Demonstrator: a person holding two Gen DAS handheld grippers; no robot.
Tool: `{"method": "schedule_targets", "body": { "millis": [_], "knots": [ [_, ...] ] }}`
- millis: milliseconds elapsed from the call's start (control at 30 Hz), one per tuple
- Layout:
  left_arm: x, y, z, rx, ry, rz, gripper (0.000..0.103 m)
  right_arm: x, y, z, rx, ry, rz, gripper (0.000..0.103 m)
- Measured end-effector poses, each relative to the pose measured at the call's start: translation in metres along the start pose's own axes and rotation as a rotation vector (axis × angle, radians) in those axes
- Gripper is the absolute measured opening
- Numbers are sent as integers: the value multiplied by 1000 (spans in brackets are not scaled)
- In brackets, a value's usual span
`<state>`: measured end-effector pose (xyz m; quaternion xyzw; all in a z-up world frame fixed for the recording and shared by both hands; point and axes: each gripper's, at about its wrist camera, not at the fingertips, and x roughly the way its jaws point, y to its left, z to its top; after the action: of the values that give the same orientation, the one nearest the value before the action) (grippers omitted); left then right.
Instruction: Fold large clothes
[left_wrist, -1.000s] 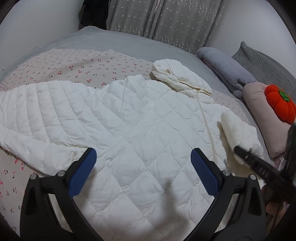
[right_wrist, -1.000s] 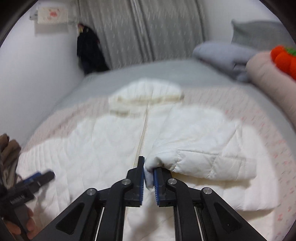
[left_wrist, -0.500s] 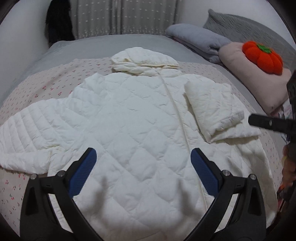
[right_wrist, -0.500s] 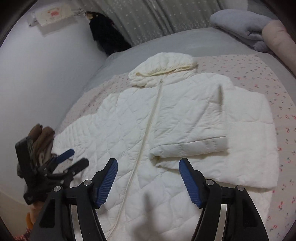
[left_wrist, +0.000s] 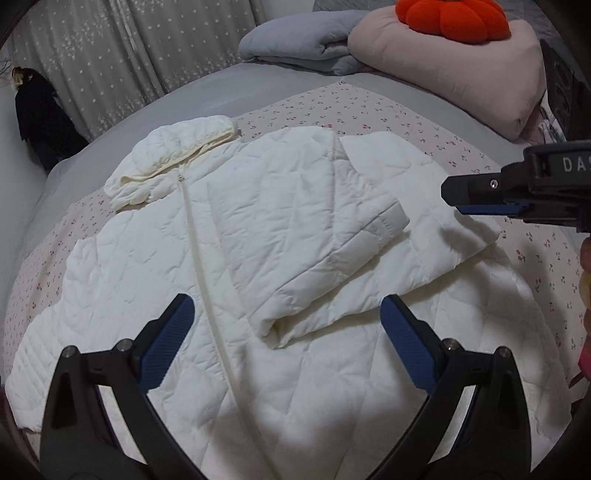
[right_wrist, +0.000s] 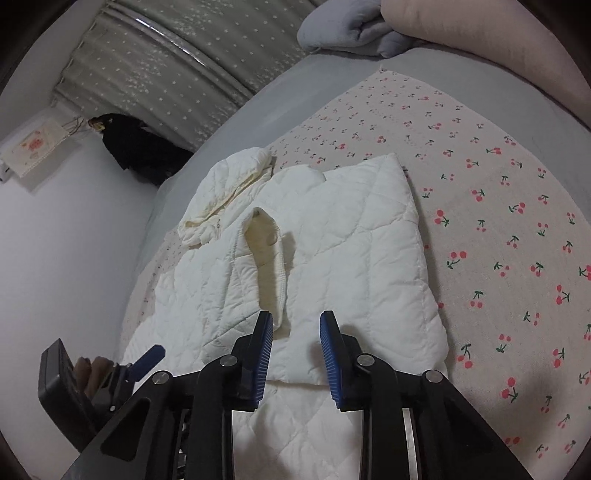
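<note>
Nearest the left wrist camera, the left hand-held gripper hangs over the lower front of the white quilted jacket with its blue pads spread wide and nothing between them. In the right wrist view the right hand-held gripper sits low over the jacket's right side, its pads partly apart and gripping nothing, just short of the cuff end of the folded sleeve. The jacket lies face up on the cherry-print blanket spread over the bed, zip closed and running up the middle. The fold looks to be at an early stage: the right sleeve is already laid across the chest, its cuff toward the hem, and the right side panel seems turned in under it. The left sleeve lies stretched out flat at the frame edge, not yet brought in, the hood is unfolded beyond the collar, and the body has not been doubled over. Farther back lie a folded grey blanket and a pink pillow carrying an orange pumpkin cushion, with star-print curtains behind. The only readable writing is "DAS", cut off by the frame edge, on the right gripper's black body in the left wrist view; no label shows on the jacket.
</note>
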<state>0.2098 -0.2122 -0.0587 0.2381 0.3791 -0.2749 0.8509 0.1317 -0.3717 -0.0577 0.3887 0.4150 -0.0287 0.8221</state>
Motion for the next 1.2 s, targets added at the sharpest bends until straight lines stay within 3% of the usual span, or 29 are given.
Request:
{"method": "schedule_targets", "body": {
  "millis": [133, 200, 267, 333, 467, 567, 667, 800, 933, 1067, 1167, 1200],
  "knots": [
    [19, -4, 8, -21, -1, 38, 86, 18, -12, -4, 72, 64, 7, 28],
    [25, 6, 8, -69, 5, 42, 58, 27, -21, -7, 126, 102, 23, 28],
    [27, 21, 3, -136, 4, 60, 37, 32, -24, -9, 136, 115, 17, 27],
    [22, 44, -6, -235, -3, 75, 30, 33, -23, -9, 128, 118, 11, 27],
    [13, 103, -37, -439, 15, 25, 30, 32, -19, -11, 127, 125, 7, 27],
    [10, 135, -59, -519, 33, -44, 37, 31, -14, -11, 132, 138, 17, 29],
    [4, 151, -72, -550, -7, -123, 48, 29, -10, -5, 124, 128, 19, 36],
    [-5, 159, -75, -535, -67, -142, 66, 16, -9, 3, 145, 82, 26, 54],
    [-14, 165, -72, -537, -130, -238, 79, 4, -21, 8, 174, 40, 26, 60],
    [-2, 182, -67, -566, -109, -179, 82, -7, -39, 15, 226, 5, 15, 61],
    [14, 202, -67, -646, -90, -120, 81, -16, -58, 18, 287, -35, 7, 62],
    [20, 207, -66, -674, -85, -124, 70, -18, -62, 19, 300, -45, 1, 62]
  ]
}}
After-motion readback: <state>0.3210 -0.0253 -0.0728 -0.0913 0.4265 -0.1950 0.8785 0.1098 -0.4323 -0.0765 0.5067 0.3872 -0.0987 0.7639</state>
